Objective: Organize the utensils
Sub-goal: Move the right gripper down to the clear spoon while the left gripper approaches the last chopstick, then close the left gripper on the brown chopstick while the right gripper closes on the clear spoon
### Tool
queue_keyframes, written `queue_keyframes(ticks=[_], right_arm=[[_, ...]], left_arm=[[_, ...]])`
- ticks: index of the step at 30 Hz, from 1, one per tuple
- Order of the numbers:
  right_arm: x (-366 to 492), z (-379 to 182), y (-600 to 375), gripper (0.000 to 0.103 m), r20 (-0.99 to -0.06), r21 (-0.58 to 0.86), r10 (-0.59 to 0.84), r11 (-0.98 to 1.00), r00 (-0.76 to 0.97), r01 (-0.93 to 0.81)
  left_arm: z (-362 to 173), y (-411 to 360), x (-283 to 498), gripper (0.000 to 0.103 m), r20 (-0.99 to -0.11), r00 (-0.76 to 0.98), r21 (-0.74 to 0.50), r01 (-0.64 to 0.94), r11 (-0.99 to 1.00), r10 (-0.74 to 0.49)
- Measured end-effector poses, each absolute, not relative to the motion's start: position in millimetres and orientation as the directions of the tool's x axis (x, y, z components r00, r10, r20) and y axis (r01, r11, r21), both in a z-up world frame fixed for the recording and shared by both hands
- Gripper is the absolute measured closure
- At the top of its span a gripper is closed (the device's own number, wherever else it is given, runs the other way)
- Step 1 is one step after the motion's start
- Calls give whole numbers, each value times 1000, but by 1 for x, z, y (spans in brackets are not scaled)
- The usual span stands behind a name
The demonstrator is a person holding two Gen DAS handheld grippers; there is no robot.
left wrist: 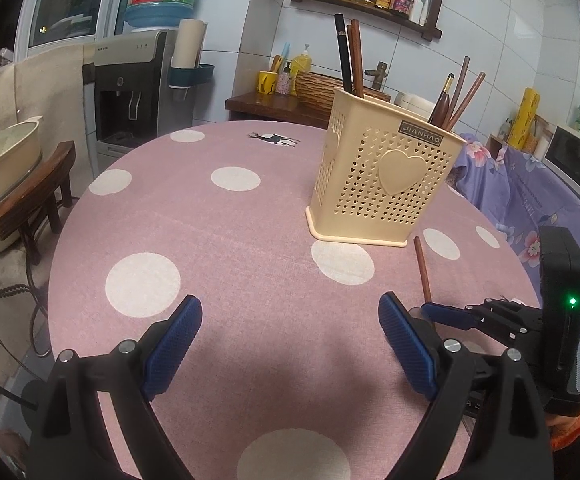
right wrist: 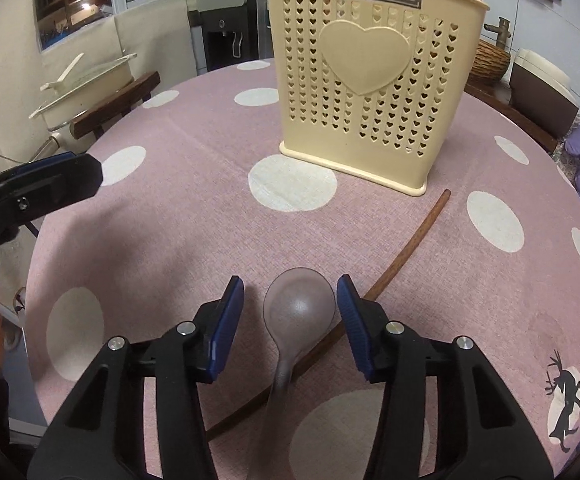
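Right wrist view: we see the round pink polka-dot table (right wrist: 193, 216), the cream perforated plastic utensil holder (right wrist: 370, 92) on it, and before the holder a brown wooden chopstick (right wrist: 414, 240) crossing under a translucent grey spoon (right wrist: 298, 308) between our right gripper's (right wrist: 290, 322) spread jaws; our left gripper (left wrist: 290, 340) is spread too.

On the surface (right wrist: 169, 220) your utensil holder (right wrist: 374, 88) stands far and centre, chopsticks (left wrist: 456, 98) upright in it. Near you lies a spoon (right wrist: 298, 308) (between your right gripper's (right wrist: 290, 320) jaws), with one loose chopstick (right wrist: 406, 248) running from under it toward the holder's right corner.

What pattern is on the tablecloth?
Pink tablecloth with large white dots and small black deer prints, clearest in the right wrist view.
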State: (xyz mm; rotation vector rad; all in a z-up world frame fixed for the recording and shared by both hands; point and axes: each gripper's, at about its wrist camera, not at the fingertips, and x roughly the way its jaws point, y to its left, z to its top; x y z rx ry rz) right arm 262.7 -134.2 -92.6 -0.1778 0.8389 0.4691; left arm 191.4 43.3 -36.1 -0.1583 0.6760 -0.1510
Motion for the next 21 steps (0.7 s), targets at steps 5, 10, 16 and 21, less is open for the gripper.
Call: queue_keyframes(ticks=[5,10,16,21], right_arm=[[263,-94,-135,66,-758,25,316,889,571,-458],[262,-92,-139,66,-752,41,321,895,576,-444],[254,-68,-169,66,-692,116,337,925,638,-363],[238,-44,-201,66,-635,149,311,947,707,-283]], left_arm=[[-37,41,191,15,-612,767,-192,94,977,-194],[-37,37,191,15,-616,762,-187,103,977,-199],[-40,25,194,17,-628,746,-179,141,974,-223],[-43,-2,202,26,-655,704,-161,223,961,-273]])
